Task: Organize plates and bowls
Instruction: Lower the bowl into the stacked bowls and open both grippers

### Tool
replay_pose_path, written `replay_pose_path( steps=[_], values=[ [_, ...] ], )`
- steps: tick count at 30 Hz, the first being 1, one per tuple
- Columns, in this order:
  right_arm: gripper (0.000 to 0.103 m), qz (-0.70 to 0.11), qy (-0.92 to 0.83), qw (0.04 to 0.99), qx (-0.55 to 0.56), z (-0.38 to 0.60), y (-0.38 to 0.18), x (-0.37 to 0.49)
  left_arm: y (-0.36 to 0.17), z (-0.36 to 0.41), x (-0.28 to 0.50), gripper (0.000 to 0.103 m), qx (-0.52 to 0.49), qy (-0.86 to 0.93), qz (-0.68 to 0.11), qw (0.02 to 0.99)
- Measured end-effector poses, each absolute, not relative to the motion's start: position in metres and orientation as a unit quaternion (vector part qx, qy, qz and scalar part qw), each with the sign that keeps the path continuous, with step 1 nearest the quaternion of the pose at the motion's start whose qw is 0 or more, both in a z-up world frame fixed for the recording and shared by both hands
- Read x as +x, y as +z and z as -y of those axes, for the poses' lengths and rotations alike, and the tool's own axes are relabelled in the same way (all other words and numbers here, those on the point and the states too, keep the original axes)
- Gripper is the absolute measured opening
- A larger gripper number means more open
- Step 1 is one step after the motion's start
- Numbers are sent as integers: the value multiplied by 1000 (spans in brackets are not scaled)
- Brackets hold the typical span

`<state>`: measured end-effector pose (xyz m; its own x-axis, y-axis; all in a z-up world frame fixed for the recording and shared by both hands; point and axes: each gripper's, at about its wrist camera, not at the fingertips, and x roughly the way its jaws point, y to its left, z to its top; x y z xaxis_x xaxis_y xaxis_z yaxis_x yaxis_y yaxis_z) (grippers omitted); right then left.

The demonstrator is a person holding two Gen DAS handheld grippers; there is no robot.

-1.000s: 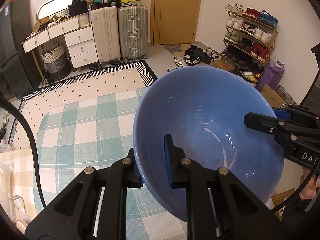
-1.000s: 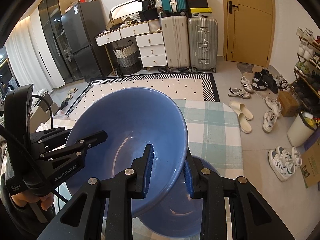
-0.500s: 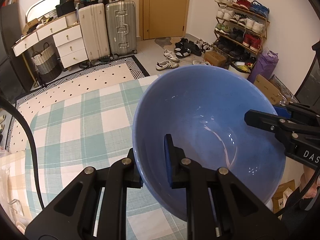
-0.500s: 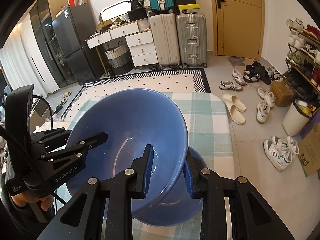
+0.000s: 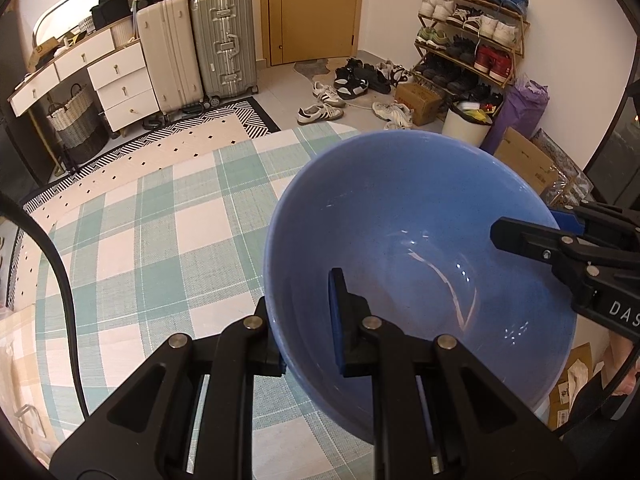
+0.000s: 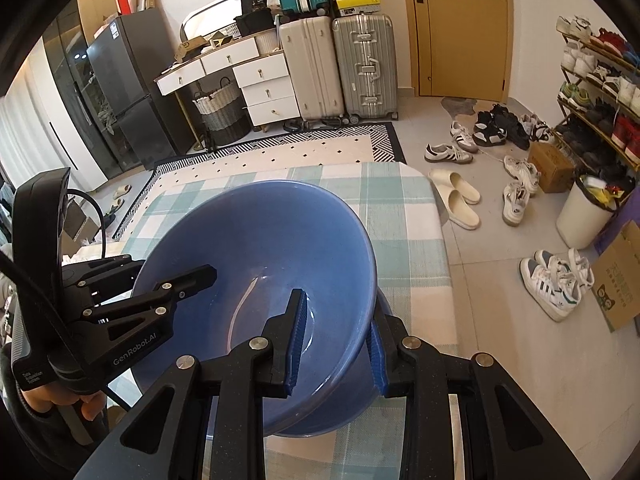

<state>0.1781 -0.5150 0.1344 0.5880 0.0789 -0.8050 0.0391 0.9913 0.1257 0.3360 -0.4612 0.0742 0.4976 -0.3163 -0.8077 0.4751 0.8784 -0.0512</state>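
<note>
checked tablecloth on a table, suitcases and shoes on the far floor | blue bowl held tilted above the cloth by both grippers | left gripper clamped narrow on its near rim | right gripper clamped on the opposite rim | second blue bowl sits directly beneath

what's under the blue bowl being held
A second blue bowl sits under the held bowl on the checked tablecloth. Only its right rim and lower edge show; the rest is covered.
</note>
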Motion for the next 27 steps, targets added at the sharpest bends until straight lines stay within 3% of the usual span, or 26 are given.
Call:
replay_pose_path(
  steps=[27],
  values=[
    [29,-474,2,878,65,523,81,181,14,461,349,12,131,-224,-455,852]
  ],
)
